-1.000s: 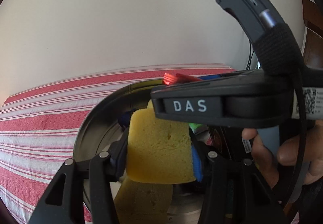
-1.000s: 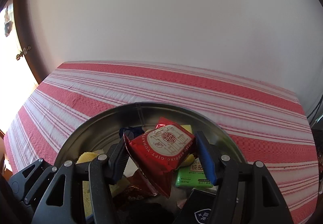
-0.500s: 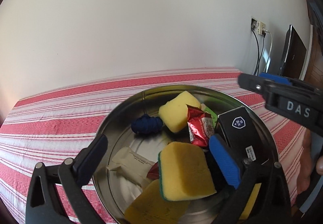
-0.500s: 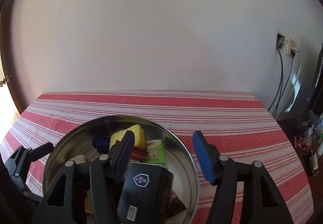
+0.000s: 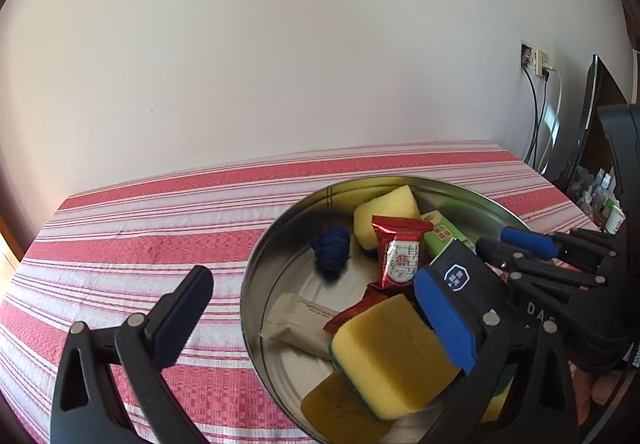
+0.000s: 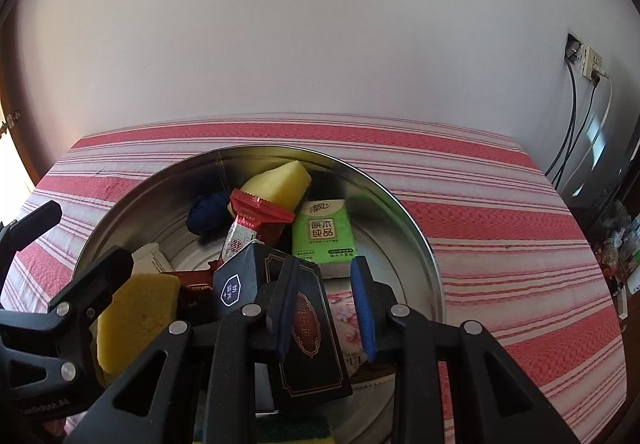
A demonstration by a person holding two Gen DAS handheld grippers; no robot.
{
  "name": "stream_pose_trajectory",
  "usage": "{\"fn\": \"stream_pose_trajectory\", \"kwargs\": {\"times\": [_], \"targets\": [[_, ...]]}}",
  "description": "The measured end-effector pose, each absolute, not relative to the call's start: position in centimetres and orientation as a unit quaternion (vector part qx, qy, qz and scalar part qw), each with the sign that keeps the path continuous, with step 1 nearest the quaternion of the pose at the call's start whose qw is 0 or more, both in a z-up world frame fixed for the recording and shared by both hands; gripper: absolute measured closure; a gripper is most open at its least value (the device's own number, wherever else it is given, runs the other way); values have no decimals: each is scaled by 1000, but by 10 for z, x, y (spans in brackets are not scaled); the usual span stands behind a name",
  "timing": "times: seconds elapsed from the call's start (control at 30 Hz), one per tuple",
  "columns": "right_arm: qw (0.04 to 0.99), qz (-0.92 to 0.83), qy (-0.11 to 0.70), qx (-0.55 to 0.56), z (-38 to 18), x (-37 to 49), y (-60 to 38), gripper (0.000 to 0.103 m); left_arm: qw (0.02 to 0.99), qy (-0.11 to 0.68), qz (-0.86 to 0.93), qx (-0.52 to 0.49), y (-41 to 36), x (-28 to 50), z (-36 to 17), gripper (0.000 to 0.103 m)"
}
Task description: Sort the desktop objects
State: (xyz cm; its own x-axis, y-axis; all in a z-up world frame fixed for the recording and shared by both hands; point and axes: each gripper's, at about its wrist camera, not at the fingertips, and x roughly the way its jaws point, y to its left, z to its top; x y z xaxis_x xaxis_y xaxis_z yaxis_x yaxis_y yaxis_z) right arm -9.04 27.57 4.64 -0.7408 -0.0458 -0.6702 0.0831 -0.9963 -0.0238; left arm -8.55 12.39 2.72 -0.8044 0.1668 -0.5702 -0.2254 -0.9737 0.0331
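Note:
A round metal tray [image 5: 256, 264] holds several items: a yellow sponge with a green backing [image 5: 388, 352], a second yellow sponge [image 5: 386, 212], a red snack packet [image 5: 400, 256], a blue knotted ball [image 5: 332, 252], a white packet [image 5: 300, 320], a green tissue pack [image 6: 322, 232] and a black box [image 6: 240, 280]. My left gripper [image 5: 312, 280] stands wide open over the tray's left side and holds nothing. My right gripper [image 6: 326, 264] is shut to a narrow gap above the black box. Nothing is pinched between its pads.
The tray sits on a red-and-white striped tablecloth [image 5: 140, 228] against a pale wall. A wall socket with hanging cables [image 5: 536, 64] and a dark screen [image 5: 588, 116] stand past the table's right end. Small bottles [image 6: 620, 240] clutter the right side.
My left gripper has let go of the yellow sponge, which now lies in the tray, and opened wide. My right gripper dropped the red packet into the tray, moved right and closed.

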Motion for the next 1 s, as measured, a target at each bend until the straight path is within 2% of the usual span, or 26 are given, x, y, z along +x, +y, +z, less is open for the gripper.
{"fn": "stream_pose_trajectory", "kwargs": {"times": [0.13, 0.17, 0.2, 0.23, 0.27, 0.3, 0.43, 0.57, 0.83, 1.0], "targets": [[10, -951, 23, 307, 64, -70, 268, 72, 91, 51, 950, -293, 116, -81, 28, 1], [10, -955, 17, 295, 69, -63, 266, 64, 86, 48, 952, -291, 113, -79, 28, 1], [10, -959, 8, 283, 73, -55, 263, 49, 83, 43, 952, -291, 111, -78, 28, 1], [9, -963, -2, 270, 77, -47, 262, 40, 81, 39, 952, -292, 111, -78, 28, 1], [6, -967, -8, 256, 81, -39, 260, 27, 81, 36, 952, -294, 110, -77, 28, 1], [2, -970, -10, 242, 85, -32, 258, 25, 81, 35, 951, -296, 109, -76, 27, 1], [-7, -977, -9, 211, 94, -8, 250, 24, 76, 42, 953, -290, 110, -67, 28, 1], [-16, -978, -39, 205, 94, 5, 256, 11, 72, 58, 956, -278, 113, -54, 30, 1], [-48, -971, -91, 214, 84, 22, 277, 11, 79, 54, 955, -281, 116, -37, 30, 1], [-54, -970, -94, 219, 80, 34, 280, 10, 83, 46, 955, -280, 116, -26, 30, 1]]}}
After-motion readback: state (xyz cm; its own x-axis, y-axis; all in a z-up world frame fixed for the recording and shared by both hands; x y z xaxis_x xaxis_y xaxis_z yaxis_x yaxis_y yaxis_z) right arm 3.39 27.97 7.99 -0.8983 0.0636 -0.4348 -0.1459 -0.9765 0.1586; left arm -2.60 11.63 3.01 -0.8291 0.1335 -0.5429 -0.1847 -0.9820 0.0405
